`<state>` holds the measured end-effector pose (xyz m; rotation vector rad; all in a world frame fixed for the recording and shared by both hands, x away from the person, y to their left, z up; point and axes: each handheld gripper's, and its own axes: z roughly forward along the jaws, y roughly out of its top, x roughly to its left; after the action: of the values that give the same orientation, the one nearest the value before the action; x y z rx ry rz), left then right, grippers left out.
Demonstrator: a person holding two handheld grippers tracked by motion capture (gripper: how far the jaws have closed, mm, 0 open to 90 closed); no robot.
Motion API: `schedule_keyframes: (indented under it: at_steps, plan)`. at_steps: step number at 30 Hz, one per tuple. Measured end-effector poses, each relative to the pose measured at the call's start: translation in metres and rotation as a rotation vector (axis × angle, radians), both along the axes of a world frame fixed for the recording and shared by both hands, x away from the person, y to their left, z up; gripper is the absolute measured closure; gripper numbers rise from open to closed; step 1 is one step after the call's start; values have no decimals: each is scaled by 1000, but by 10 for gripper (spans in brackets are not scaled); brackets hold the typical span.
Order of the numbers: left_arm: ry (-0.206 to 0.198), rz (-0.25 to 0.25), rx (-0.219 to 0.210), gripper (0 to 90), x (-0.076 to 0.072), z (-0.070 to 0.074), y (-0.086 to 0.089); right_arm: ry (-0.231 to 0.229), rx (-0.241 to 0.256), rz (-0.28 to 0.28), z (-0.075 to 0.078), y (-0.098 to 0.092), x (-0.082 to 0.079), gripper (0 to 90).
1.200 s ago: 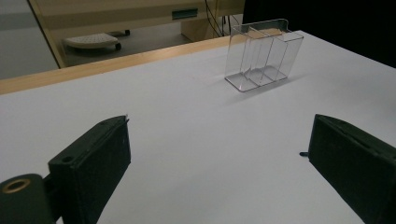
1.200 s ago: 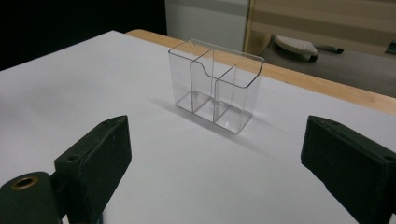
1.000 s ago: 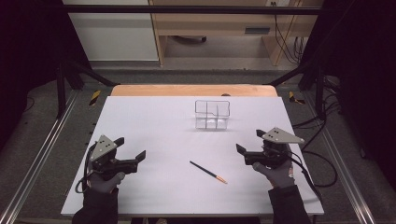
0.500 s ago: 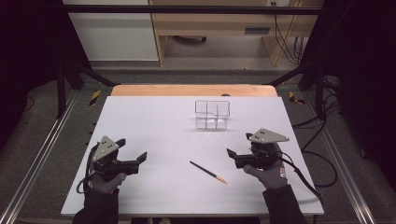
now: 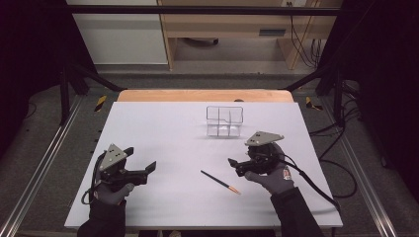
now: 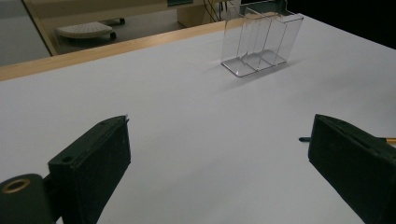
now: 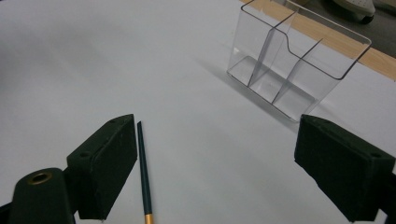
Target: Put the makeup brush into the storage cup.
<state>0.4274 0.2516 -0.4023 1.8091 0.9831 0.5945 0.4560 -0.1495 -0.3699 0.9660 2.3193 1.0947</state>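
Note:
A dark green pencil with a gold end lies flat on the white table, front of centre. A clear plastic organizer with several compartments stands upright and empty behind it. My right gripper hovers open just right of the pencil. In the right gripper view the pencil lies beside the left jaw, and the organizer stands beyond the right gripper. My left gripper is open at the front left, holding nothing. In the left gripper view the organizer stands far ahead.
The table's wooden back edge runs behind the organizer. Metal rails flank the table on both sides. Cables trail off the right edge. A wooden desk stands on the floor beyond.
My right gripper has moved left toward the pencil and stays open. The left gripper has barely shifted. The pencil and organizer have not moved.

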Motion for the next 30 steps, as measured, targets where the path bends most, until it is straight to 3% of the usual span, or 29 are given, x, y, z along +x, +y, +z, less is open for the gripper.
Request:
schedule_keyframes:
  at_steps: [5,10,30]
  plan:
    - [0,-3,4,50,0,0,0,11,-40,19,0,11,3,134]
    - [2,-5,5,50,0,-1,-1,51,-106,55,-4,27,6,133]
    - [7,-11,13,51,1,-3,-2,171,-244,124,-22,61,15,184]
